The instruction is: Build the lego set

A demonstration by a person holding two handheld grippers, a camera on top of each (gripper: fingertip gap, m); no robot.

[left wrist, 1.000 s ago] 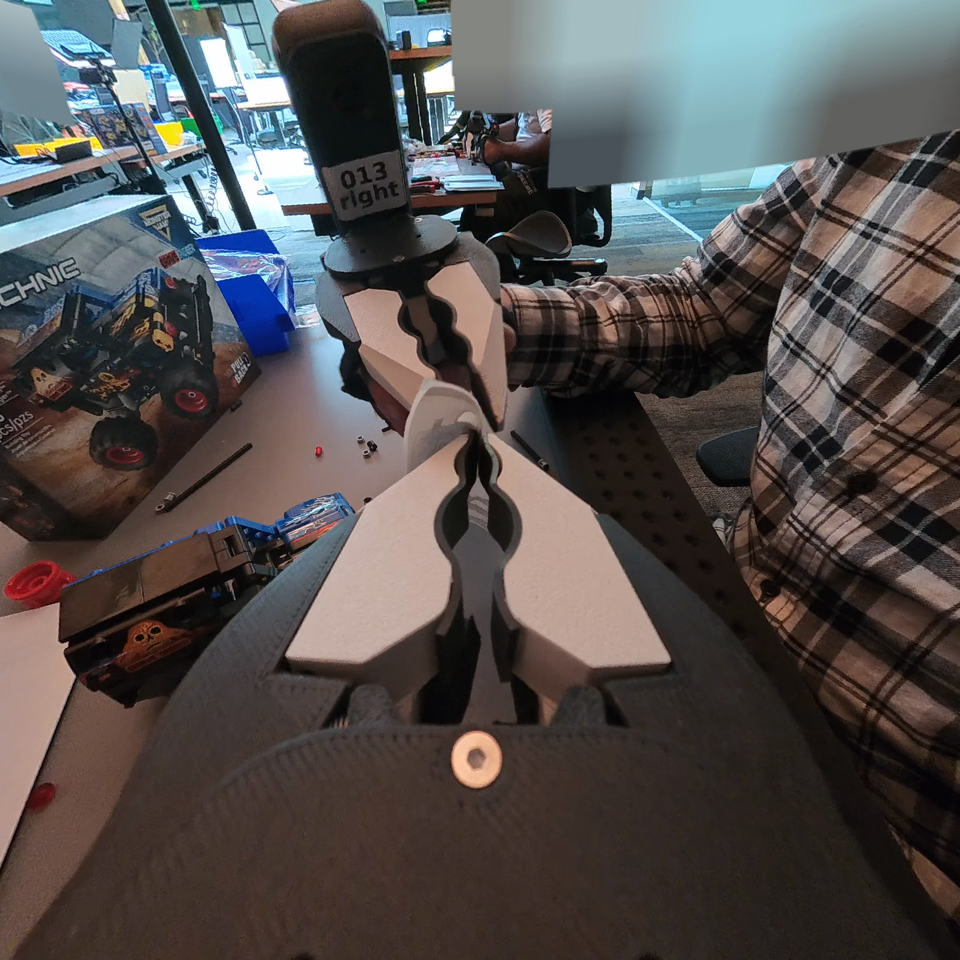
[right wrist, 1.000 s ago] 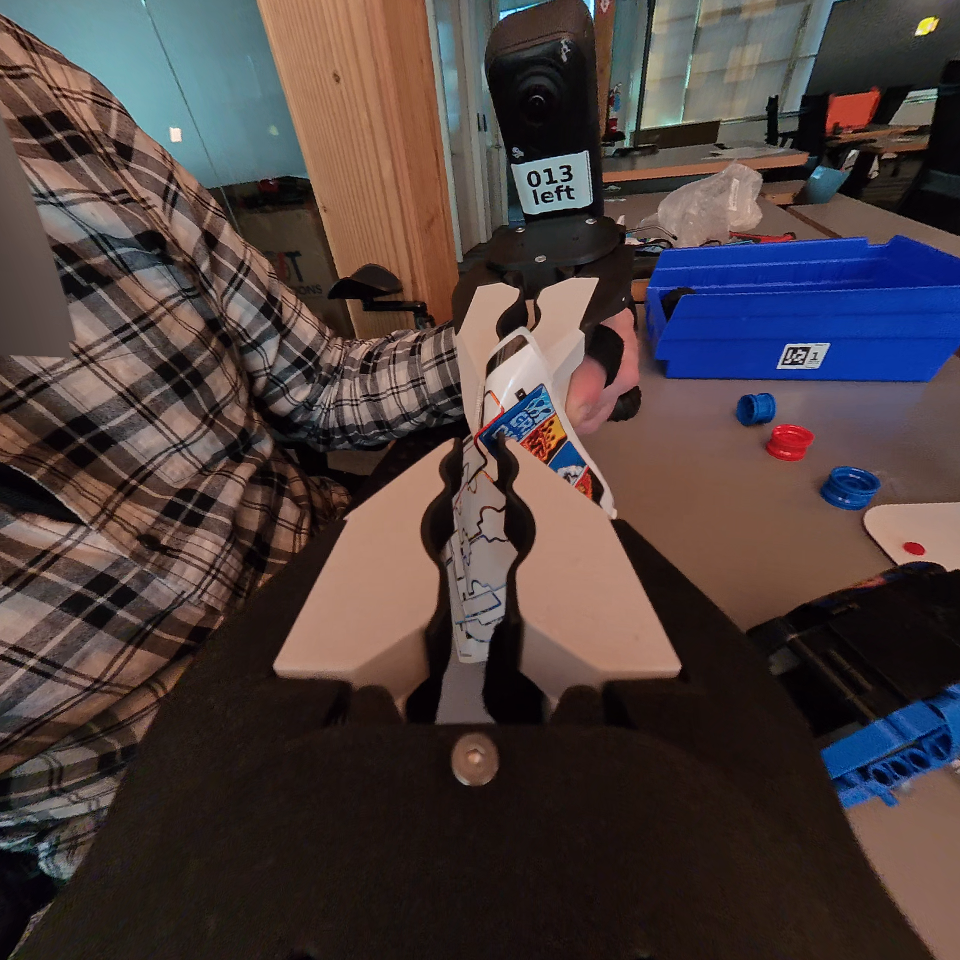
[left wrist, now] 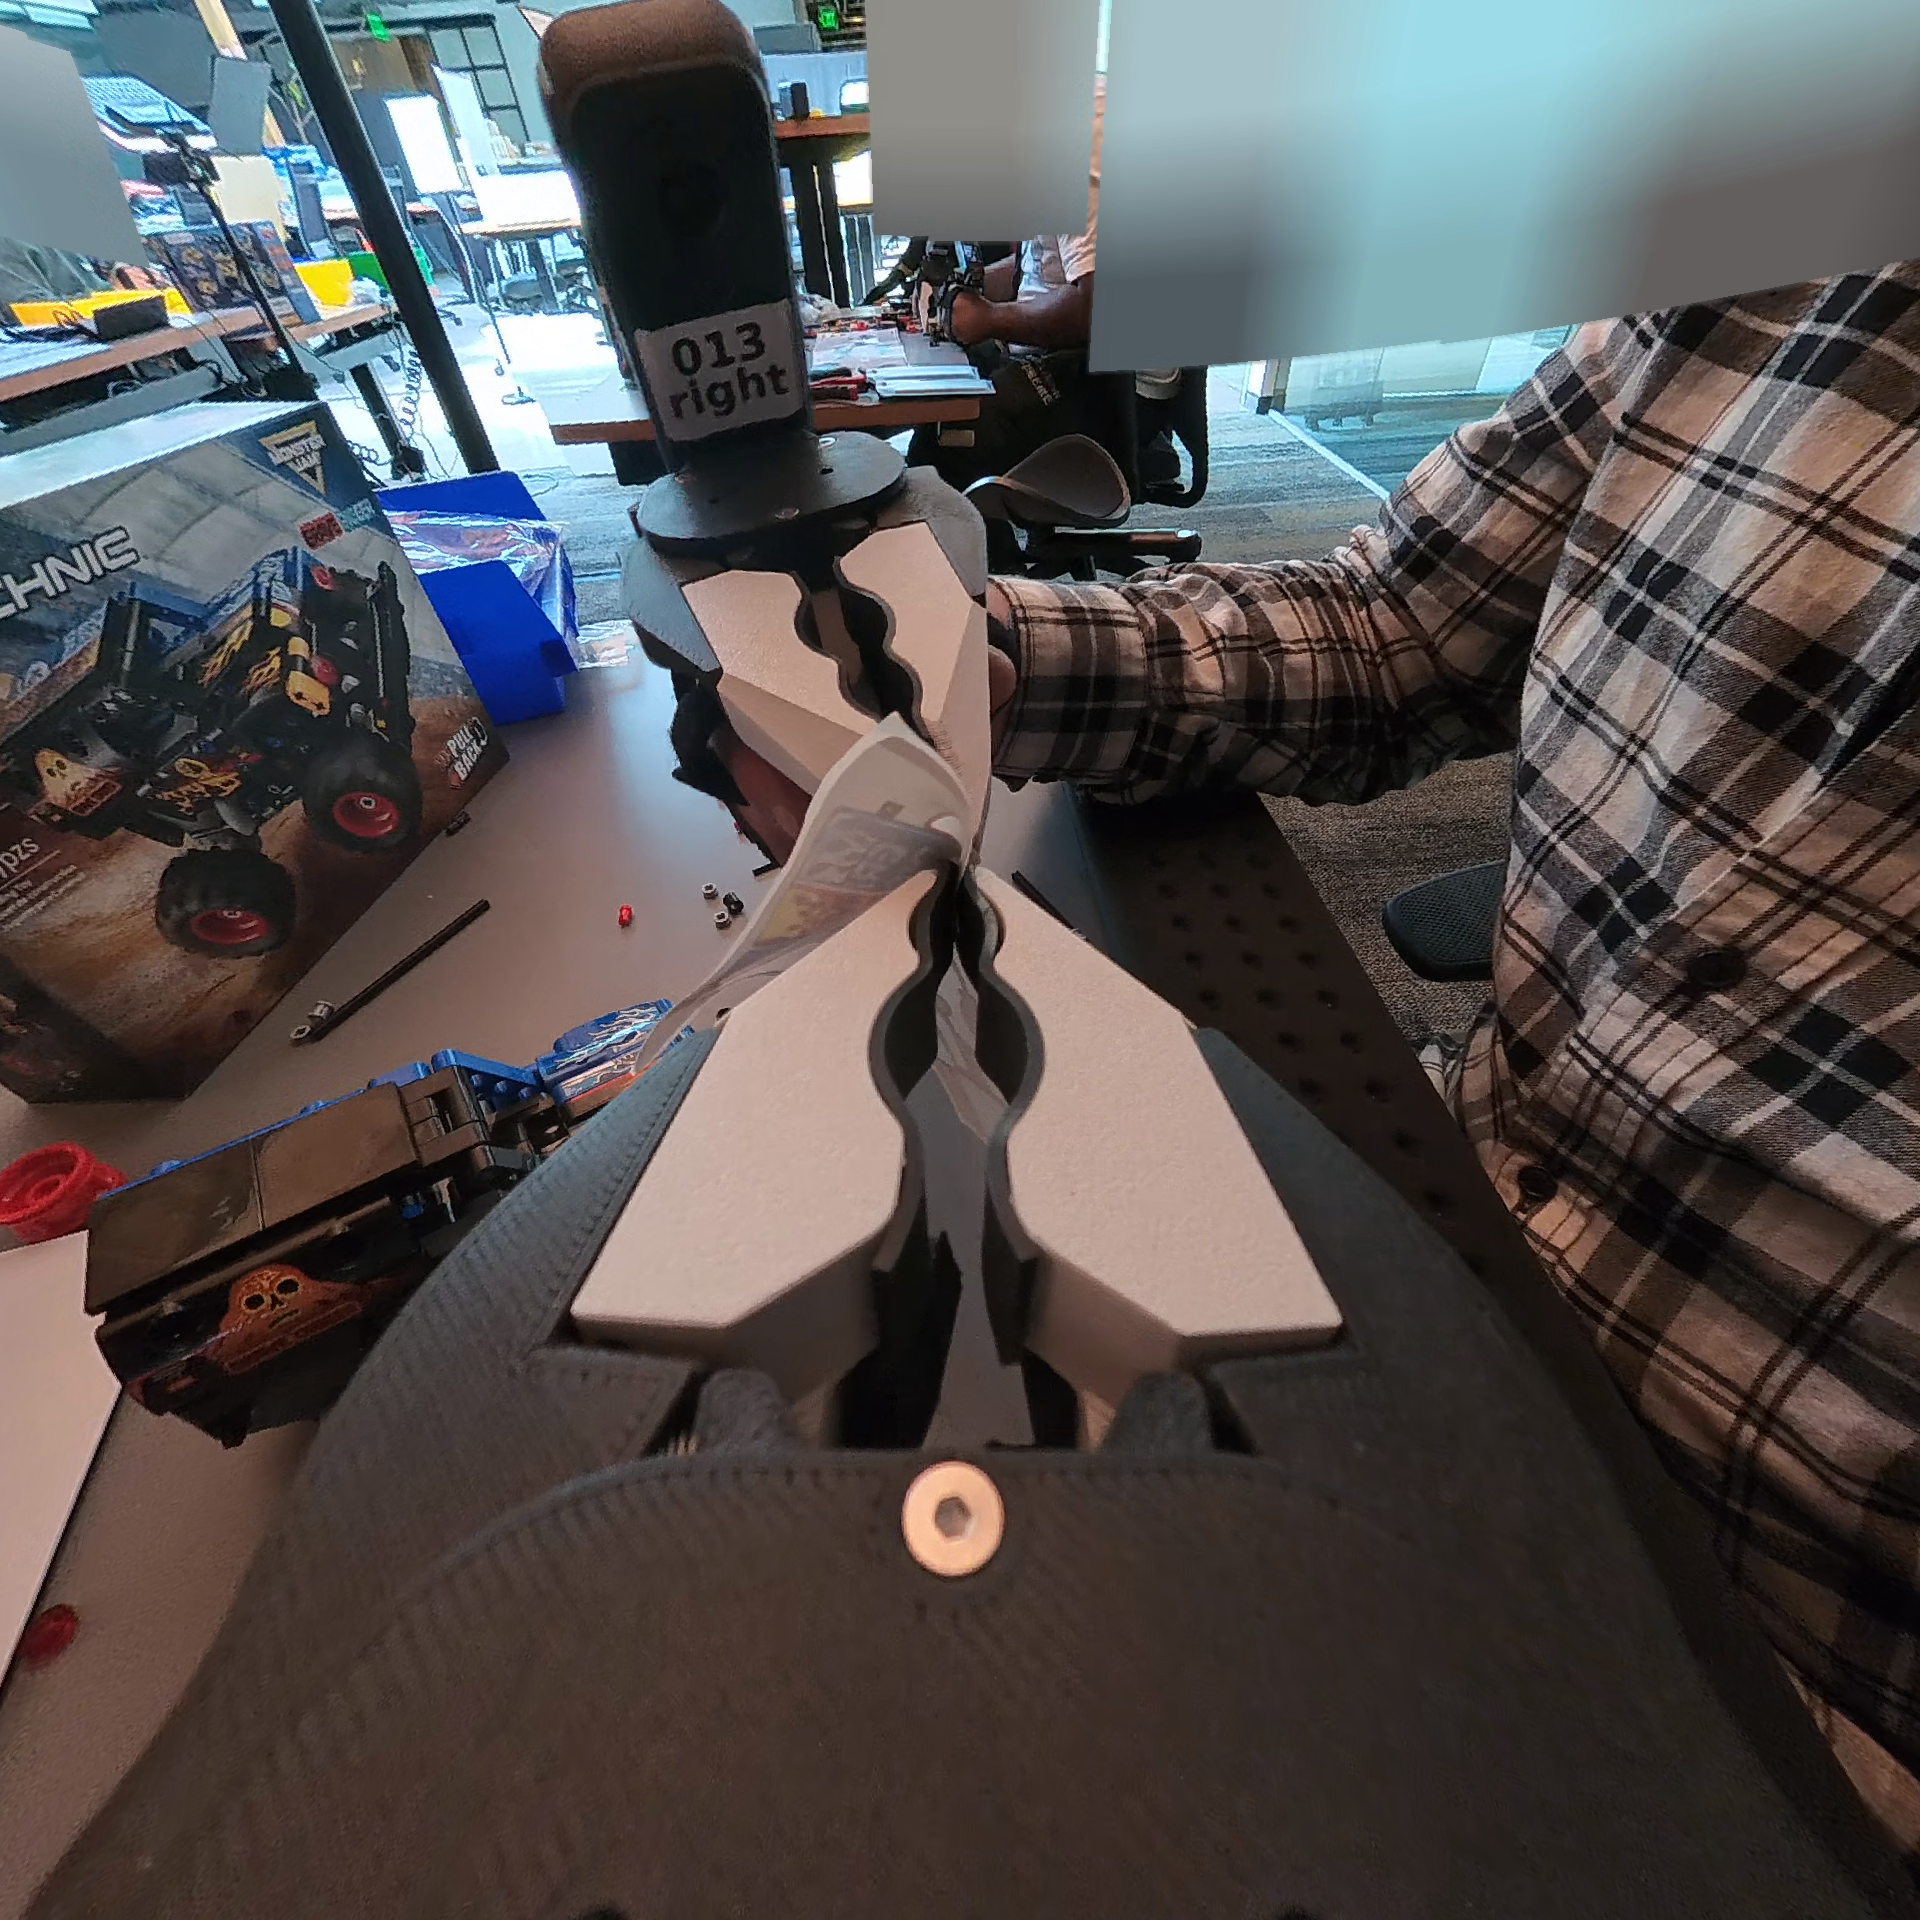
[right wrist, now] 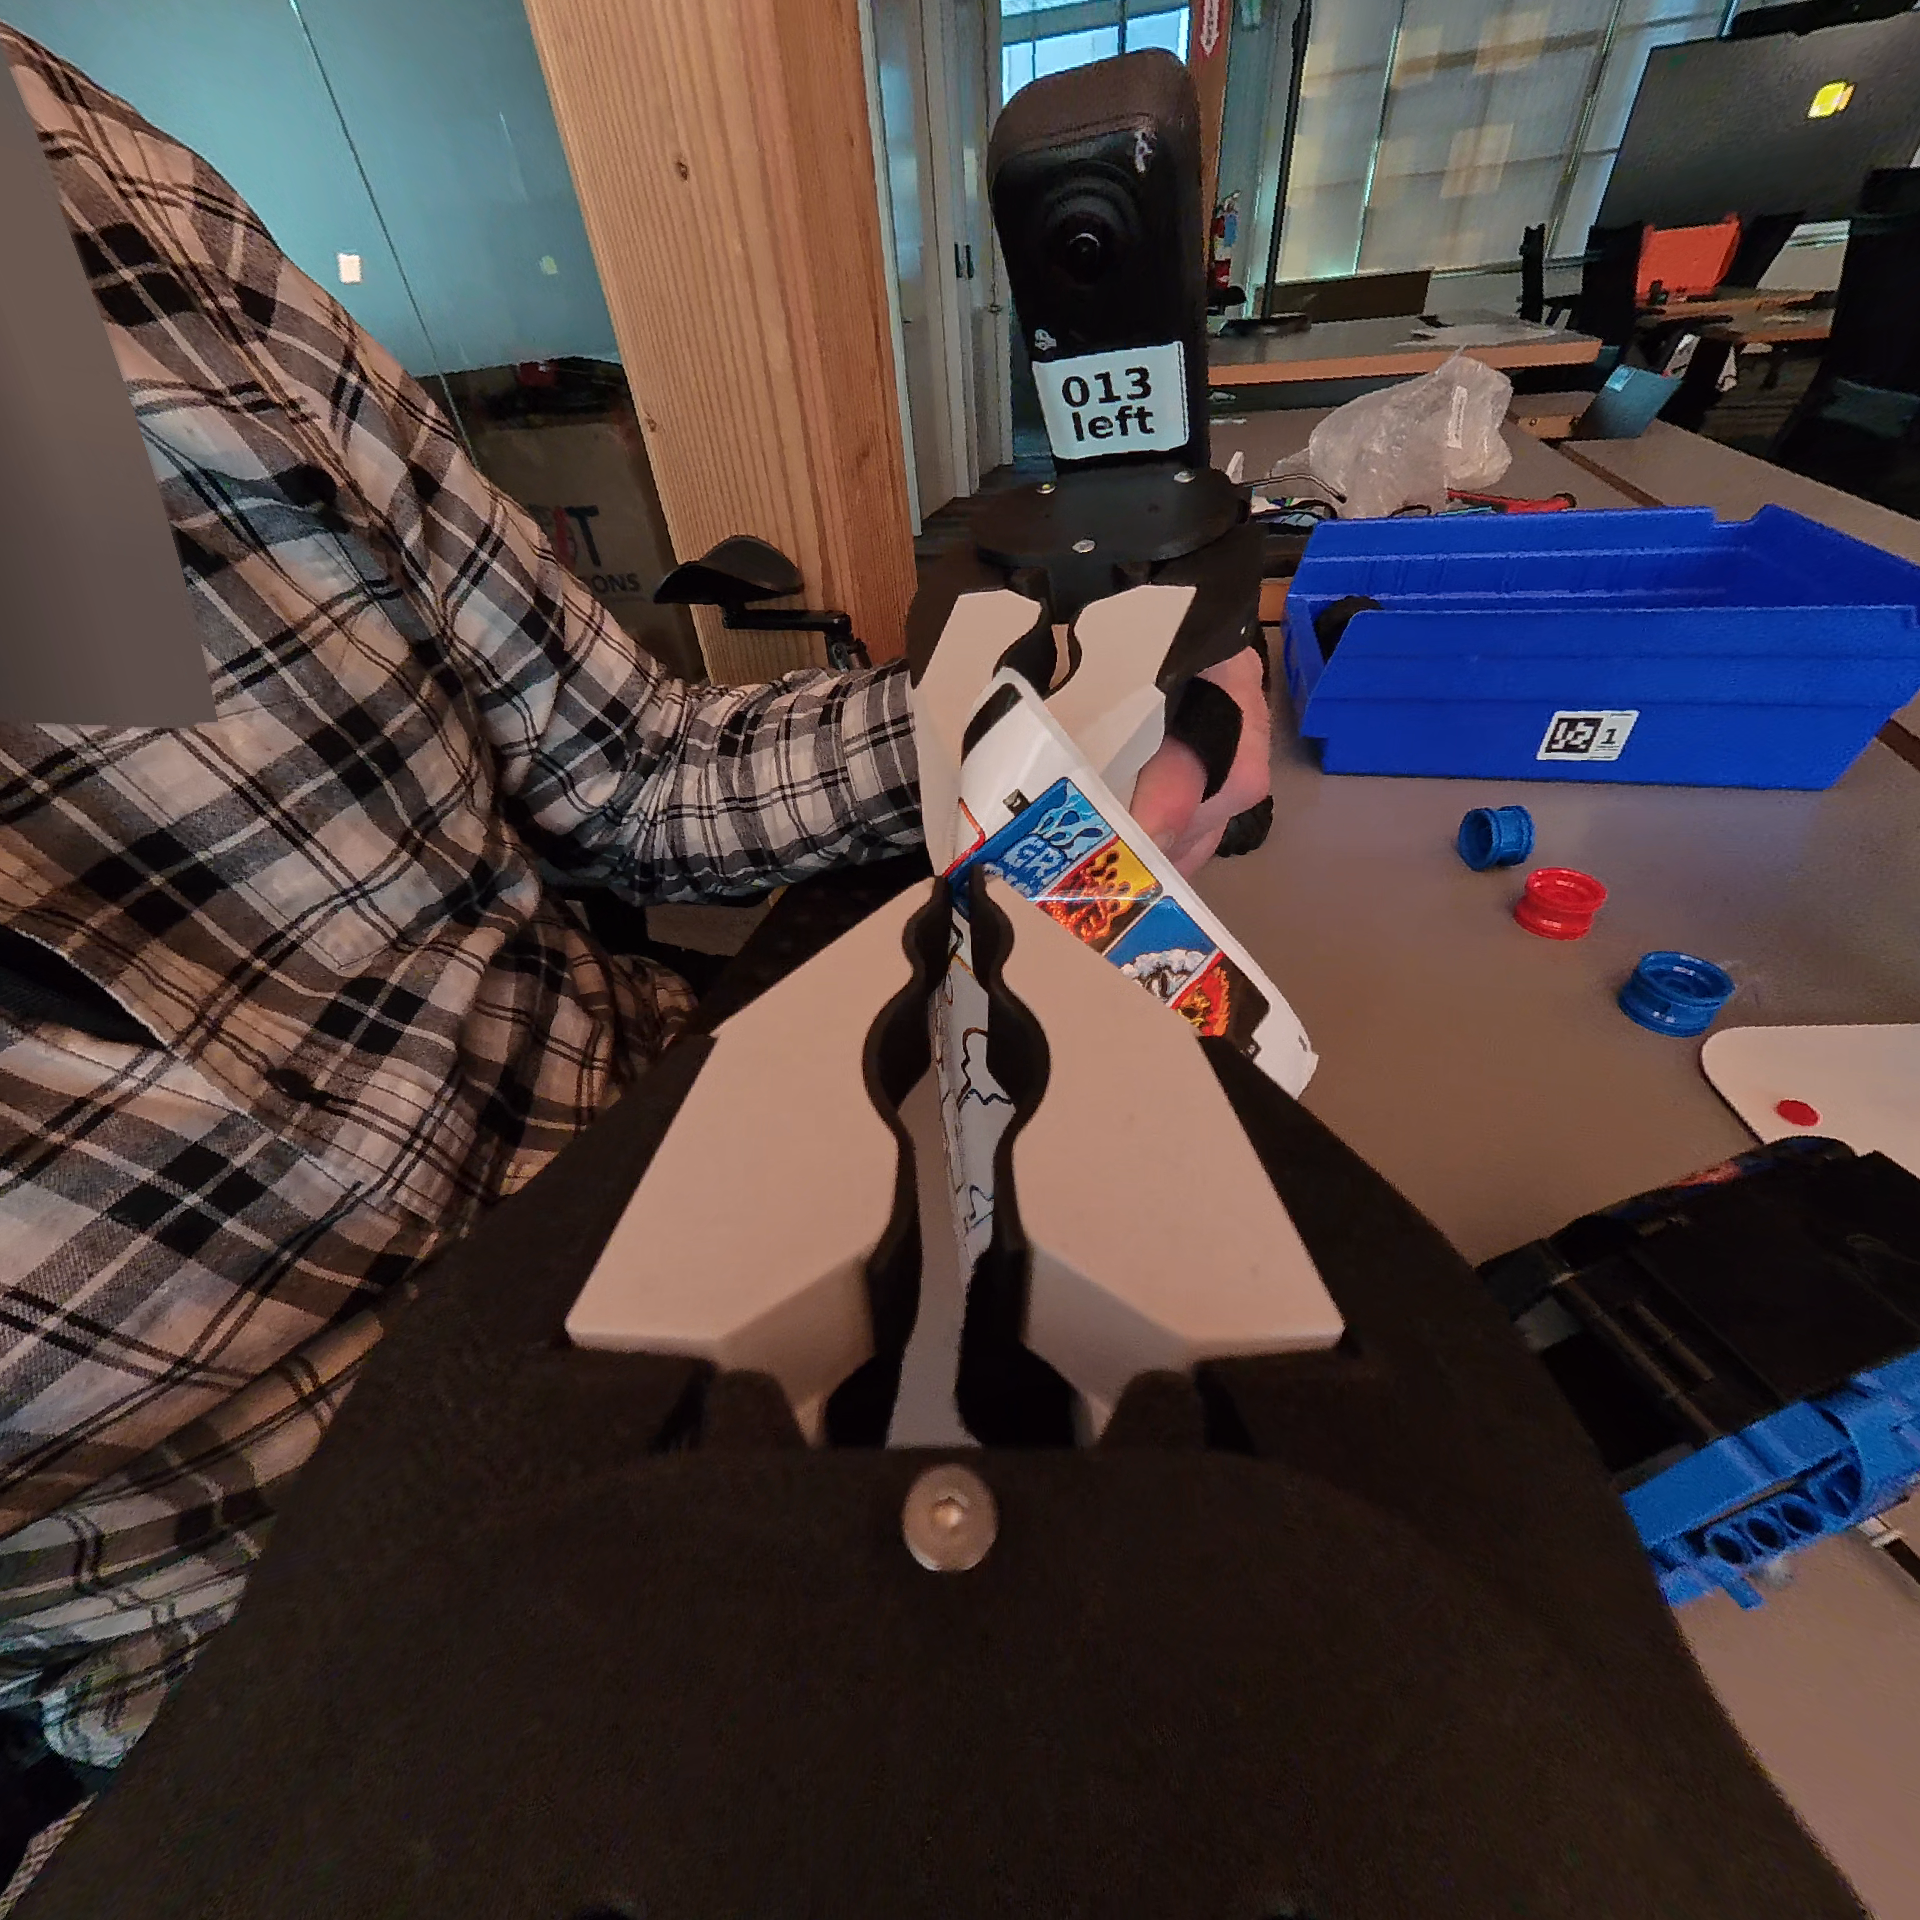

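The sticker sheet [right wrist: 1101, 904] hangs in the air above the near edge of the surface [right wrist: 1455, 1039], pinched at opposite ends by both tools. Its printed face (blue and orange flame panels) is turned toward the open surface, and its long axis runs tip to tip between the two tools.

The right tongs [right wrist: 961, 883] are closed on the end nearest their own camera; the left tongs [left wrist: 951, 883] are likewise closed on the far end, so neither hand is nearer; the sheet bridges them and bows between.

The half-built black and blue truck [left wrist: 291, 1247] sits on the surface, below and to the side of the sheet. Loose blue and red wheel hubs [right wrist: 1558, 902] lie beyond, near the blue bin [right wrist: 1621, 665].

Judgement: a sticker is being peeled; any transfer goes downward toward the truck.
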